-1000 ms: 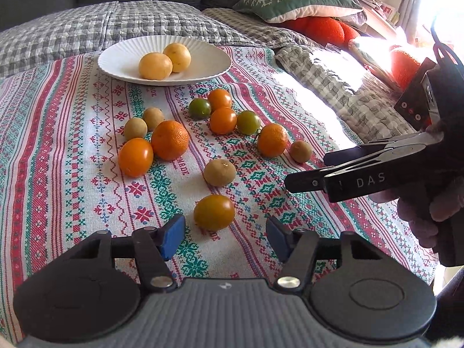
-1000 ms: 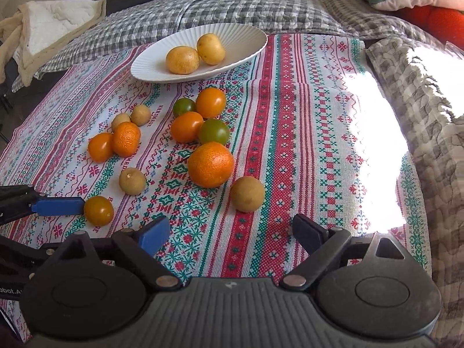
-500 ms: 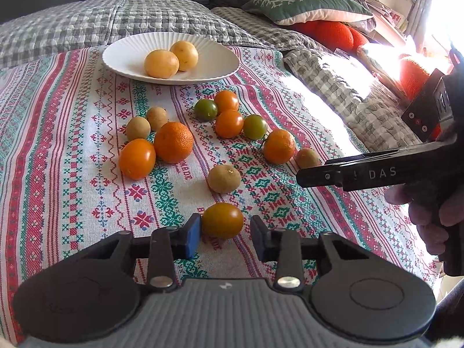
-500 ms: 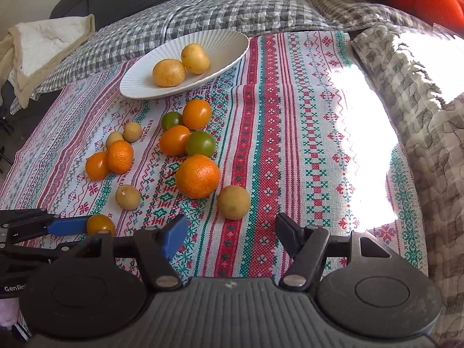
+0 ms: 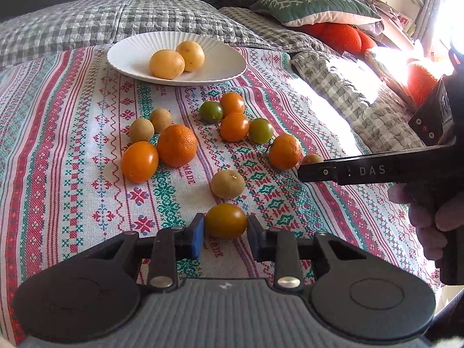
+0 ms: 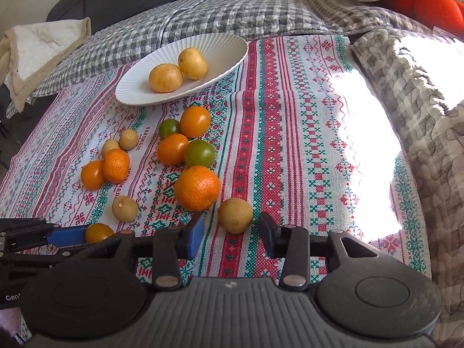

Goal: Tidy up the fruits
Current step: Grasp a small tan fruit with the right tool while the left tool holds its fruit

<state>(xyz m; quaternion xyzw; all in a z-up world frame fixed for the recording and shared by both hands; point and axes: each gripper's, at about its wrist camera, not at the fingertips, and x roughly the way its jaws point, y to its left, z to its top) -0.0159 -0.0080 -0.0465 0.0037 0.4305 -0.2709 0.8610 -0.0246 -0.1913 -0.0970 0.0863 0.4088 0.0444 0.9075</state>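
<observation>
Bottom centre of the left wrist view, the left gripper (image 5: pixel 226 233) has its two pads pressed against either side of a yellow-orange tomato (image 5: pixel 226 220), which sits low on the patterned cloth (image 5: pixel 72 145). Over in the right wrist view, the right gripper (image 6: pixel 230 233) is spread wide, a tan round fruit (image 6: pixel 235 215) lying between its fingertips with a gap on both sides, nothing gripped. Just beyond that, a big orange (image 6: pixel 197 188) crowds in close, up and to the left. Mid-frame in the left view, a second tan fruit (image 5: pixel 227 183) lies just past the clamped tomato, then a loose scatter: an orange tomato (image 5: pixel 139 161) touching a mandarin (image 5: pixel 177 145), two small tan fruits (image 5: pixel 141 130) behind them, and to the right a tight cluster of orange and green tomatoes (image 5: pixel 234 126). The right tool's black arm cuts across the right side of that view, covering part of one fruit. Farther back, upper centre, the white ribbed plate (image 5: pixel 220 55) holds two yellow fruits (image 5: pixel 166 64), side by side and touching. Beyond it, a grey checked quilt (image 5: pixel 87 20) and a green pillow (image 5: pixel 313 5) at upper right.
</observation>
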